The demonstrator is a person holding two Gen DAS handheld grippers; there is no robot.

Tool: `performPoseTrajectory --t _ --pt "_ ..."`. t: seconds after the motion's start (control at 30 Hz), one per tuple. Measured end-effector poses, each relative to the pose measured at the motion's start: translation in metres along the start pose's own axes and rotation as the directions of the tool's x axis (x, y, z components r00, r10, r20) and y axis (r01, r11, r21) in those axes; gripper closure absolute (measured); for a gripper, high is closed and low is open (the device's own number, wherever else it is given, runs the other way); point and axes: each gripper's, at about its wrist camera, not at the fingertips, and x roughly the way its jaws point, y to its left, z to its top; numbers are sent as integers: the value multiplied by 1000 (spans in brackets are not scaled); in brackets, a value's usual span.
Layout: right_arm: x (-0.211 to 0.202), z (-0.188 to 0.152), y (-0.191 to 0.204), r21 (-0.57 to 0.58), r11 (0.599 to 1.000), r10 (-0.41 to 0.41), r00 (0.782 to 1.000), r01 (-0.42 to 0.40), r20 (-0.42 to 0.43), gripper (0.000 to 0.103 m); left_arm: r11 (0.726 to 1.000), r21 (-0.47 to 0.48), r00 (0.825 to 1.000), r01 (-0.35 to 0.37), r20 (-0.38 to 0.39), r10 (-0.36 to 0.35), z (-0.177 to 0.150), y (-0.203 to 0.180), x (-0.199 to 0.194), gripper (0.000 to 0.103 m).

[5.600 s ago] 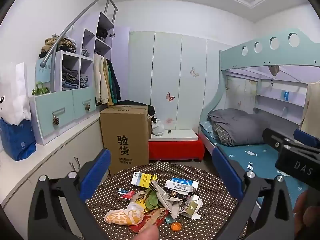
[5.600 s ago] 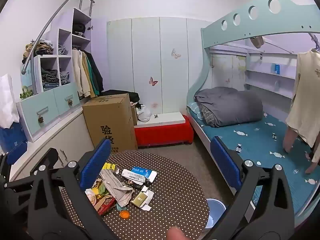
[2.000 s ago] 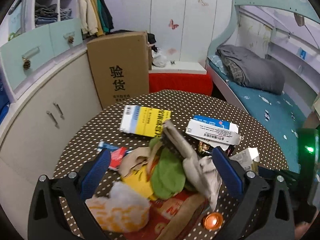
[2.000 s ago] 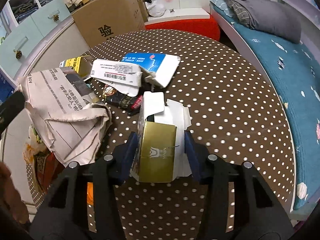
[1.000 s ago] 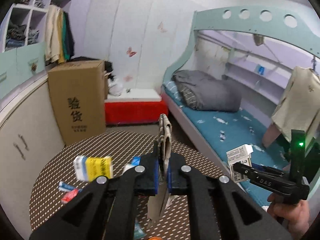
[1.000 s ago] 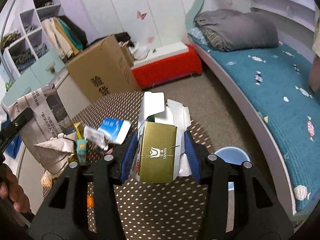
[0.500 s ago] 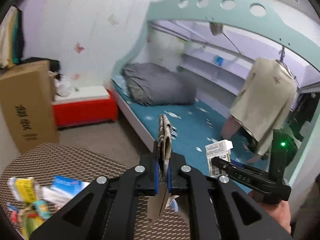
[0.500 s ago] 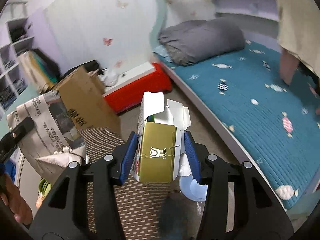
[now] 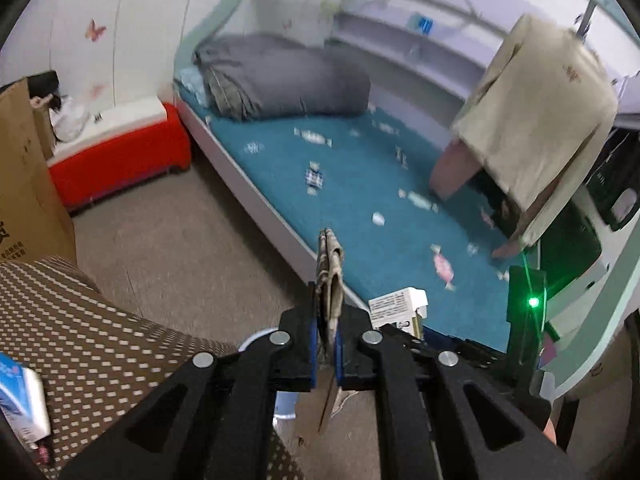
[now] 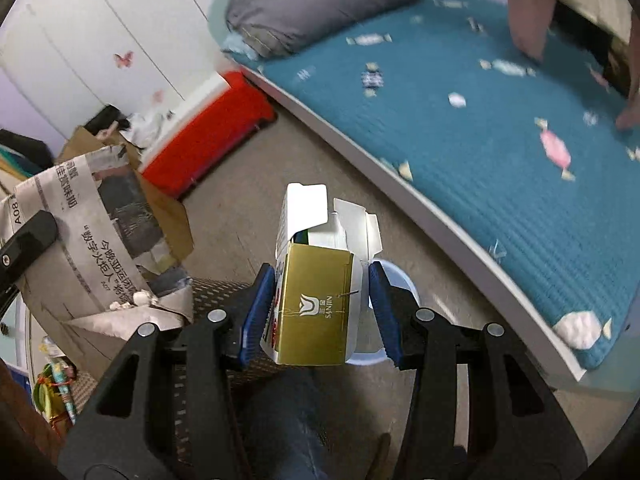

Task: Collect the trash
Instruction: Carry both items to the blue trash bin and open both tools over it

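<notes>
My left gripper [image 9: 325, 344] is shut on a folded newspaper [image 9: 329, 280], seen edge-on between the blue pads; the newspaper also shows in the right wrist view [image 10: 92, 236] at the left. My right gripper [image 10: 322, 304] is shut on an open gold-and-white carton [image 10: 316, 308], held in the air. That carton shows in the left wrist view [image 9: 398, 308] at the right. A pale blue bin [image 10: 396, 280] stands on the floor right behind and below the carton, mostly hidden; its rim shows in the left wrist view [image 9: 252, 338].
The brown dotted table [image 9: 80, 320] lies at lower left with a blue-and-white box [image 9: 20, 400] on it. More trash [image 10: 56, 388] lies at the right view's left edge. A teal bed [image 9: 380, 200], a red bench [image 9: 120, 160] and a cardboard box [image 9: 24, 200] surround the floor.
Both grippers swung right and tilted down from the table toward the floor by the bed, each keeping its item. The blue bin has come closer under the carton.
</notes>
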Motion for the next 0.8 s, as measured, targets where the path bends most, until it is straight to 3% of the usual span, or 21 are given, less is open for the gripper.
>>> performPoseTrajectory --t 0.13,0.23,0.27,0.3,0.37,0.43,0.53,0.8 --pt "41 -3 -15 39 999 2 997 1 -78 55 1000 8 994 -20 -106 21 -3 0 51 97" --pt "65 -7 -21 54 998 14 993 -8 -115 54 999 41 976 -26 -214 35 -9 2 83 87" --pt "72 -8 -23 59 998 20 992 -12 -127 54 998 49 972 -41 -231 52 -10 3 89 69" --pt "79 -10 -25 64 998 25 990 -16 -137 54 997 53 970 -56 -232 67 -11 6 91 41" --pt "91 -12 -27 75 997 33 987 -22 -160 47 993 56 973 -100 -205 109 -12 9 88 17" --pt "99 -15 -29 92 995 42 985 -27 -168 21 994 51 979 -102 -170 109 -11 13 78 17" --pt "100 -20 -31 114 993 50 984 -31 -168 8 991 47 983 -123 -129 128 -10 17 64 14" --pt "70 -31 -22 111 994 -4 994 16 -107 6 984 47 985 -171 -12 171 -16 24 11 11"
